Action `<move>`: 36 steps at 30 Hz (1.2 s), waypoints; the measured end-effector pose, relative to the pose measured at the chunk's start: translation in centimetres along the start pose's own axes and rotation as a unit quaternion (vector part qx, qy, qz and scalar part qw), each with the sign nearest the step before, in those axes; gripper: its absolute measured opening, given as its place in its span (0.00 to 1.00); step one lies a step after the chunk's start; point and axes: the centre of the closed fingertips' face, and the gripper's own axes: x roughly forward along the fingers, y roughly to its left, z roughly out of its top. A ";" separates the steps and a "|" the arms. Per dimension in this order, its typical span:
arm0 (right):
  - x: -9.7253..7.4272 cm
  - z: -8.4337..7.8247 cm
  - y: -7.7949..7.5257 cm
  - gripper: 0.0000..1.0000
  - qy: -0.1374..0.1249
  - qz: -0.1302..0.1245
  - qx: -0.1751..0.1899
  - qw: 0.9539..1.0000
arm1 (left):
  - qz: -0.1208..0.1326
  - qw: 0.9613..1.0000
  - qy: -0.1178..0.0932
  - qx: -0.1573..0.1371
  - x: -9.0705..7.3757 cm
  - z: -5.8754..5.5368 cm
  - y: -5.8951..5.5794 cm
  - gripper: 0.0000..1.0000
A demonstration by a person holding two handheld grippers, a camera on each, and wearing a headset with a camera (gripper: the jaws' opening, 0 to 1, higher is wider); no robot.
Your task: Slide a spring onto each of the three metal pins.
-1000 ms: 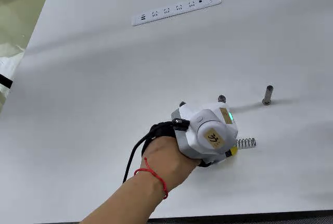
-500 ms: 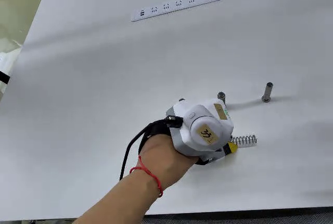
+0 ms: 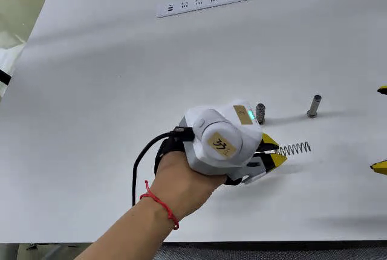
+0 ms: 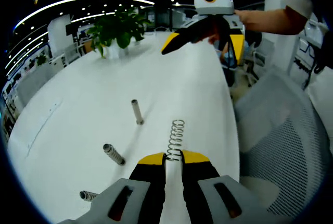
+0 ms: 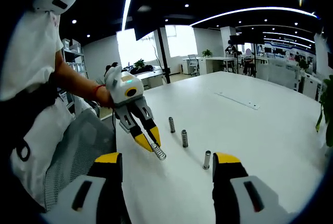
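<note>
The left tool (image 4: 173, 157) is clamped on one end of a spring (image 4: 176, 133), which juts forward over the white surface (image 3: 121, 91). A bare pin (image 4: 136, 112) is seen upright beyond it. The right tool (image 5: 166, 159) is held wide apart.

Head view overhead, gripper views low, opposed — sharing bare pin (image 4: 136, 111)

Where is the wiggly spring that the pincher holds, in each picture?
Head view: spring right of centre, poking from the left gripper.
Left gripper view: middle, just above the jaw tips.
Right gripper view: lower middle, under the left gripper.
Shared landmark: the bare pin.
</note>
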 end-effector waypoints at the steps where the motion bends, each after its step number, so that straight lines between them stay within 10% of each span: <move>1: 0.1 0.4 0.0 0.70 -0.002 0.002 0.002 1.000 | 0.002 1.000 -0.010 -0.004 -0.2 0.4 0.0 0.11; 10: 1.3 3.7 1.0 0.52 -0.017 0.026 0.016 0.999 | 0.011 0.994 -0.099 -0.040 -3.0 4.4 0.4 0.11; 23: 1.8 7.2 1.0 0.32 -0.074 0.041 0.069 0.994 | 0.003 0.974 -0.213 -0.082 -6.3 9.3 0.5 0.11; 36: 2.0 8.4 2.1 0.20 -0.092 0.067 0.098 0.989 | -0.008 0.966 -0.244 -0.090 -7.0 10.5 0.0 0.11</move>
